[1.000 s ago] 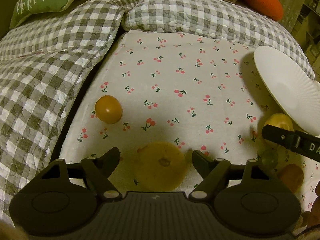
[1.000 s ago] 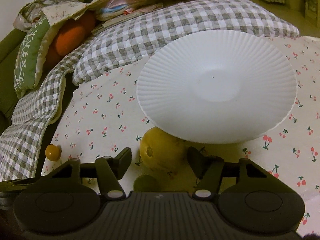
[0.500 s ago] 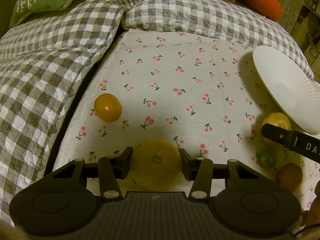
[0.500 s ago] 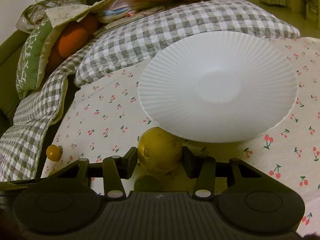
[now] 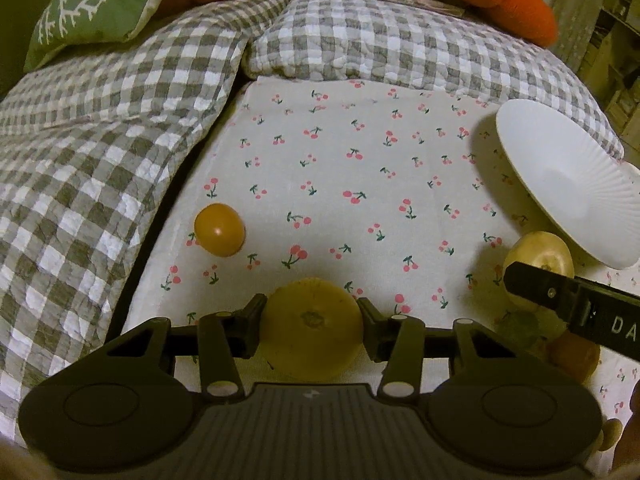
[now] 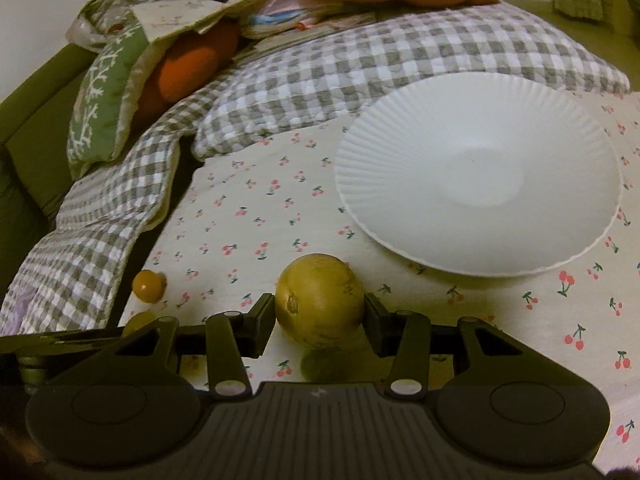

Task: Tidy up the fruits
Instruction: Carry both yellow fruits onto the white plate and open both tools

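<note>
Currently both my tools grip yellow fruit, left tool [image 5: 312, 330], right tool [image 6: 320, 316]; plate [image 6: 480, 256] empty, orange fruit [image 5: 219, 230] remains.

Black tongs [image 5: 312, 326] — ribbed housing, white pivot pins.
</note>
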`<state>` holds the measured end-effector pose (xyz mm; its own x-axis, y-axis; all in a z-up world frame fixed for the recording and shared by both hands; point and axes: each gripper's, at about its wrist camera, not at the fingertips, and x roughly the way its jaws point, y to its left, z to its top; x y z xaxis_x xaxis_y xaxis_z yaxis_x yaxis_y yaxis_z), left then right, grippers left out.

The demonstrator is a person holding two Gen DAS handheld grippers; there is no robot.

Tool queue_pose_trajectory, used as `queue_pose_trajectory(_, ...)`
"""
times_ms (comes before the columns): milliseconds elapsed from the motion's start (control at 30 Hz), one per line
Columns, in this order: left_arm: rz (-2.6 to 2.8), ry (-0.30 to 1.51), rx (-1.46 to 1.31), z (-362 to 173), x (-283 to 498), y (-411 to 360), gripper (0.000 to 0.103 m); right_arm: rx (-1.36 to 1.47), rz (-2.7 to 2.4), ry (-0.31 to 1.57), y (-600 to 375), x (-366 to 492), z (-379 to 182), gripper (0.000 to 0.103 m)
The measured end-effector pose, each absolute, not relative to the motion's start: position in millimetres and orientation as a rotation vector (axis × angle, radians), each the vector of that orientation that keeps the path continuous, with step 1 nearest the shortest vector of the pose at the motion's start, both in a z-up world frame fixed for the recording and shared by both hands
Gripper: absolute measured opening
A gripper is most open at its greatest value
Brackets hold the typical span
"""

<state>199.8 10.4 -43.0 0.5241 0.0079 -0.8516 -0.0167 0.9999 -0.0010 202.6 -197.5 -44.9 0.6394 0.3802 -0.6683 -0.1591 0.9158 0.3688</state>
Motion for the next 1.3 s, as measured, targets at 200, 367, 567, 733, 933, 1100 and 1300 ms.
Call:
queue_pose_trajectory(200, 0.022, 0.995, -0.03, -34, 198, 8, 0.035, 0.269, 0.34, 0.812, -195, 200, -37, 0.043)
queue_pose_trajectory(367, 0.025, 0.961, -0.016, -25, 198, -1, 0.035, 0.242, 0.354, 0.798, -194, 196, -31, 0.043)
queue_pose_trajectory(567, 0.001, 0.947, -0.051, -13, 199, -17, 0.035, 0.17, 0.372, 0.777, -191, 187, -19, 0.043)
queue_pose_trajectory(733, -0.006, 0.926, -0.059, -3, 203, -28, 0.036, 0.153, 0.355, 0.777, -203, 188, -10, 0.043)
queue_pose_trajectory(933, -0.023, 0.909, -0.063, 4, 208, -48, 0.036, 0.13, 0.336, 0.785, -224, 192, 0, 0.043)
queue_pose_trajectory(1100, -0.078, 0.883, -0.075, 1, 217, -68, 0.036, 0.128, 0.301, 0.823, -250, 208, 0, 0.043)
queue_pose_trajectory(1300, -0.164, 0.87, -0.099, -7, 233, -88, 0.036, 0.158, 0.237, 0.831, -282, 223, -4, 0.043)
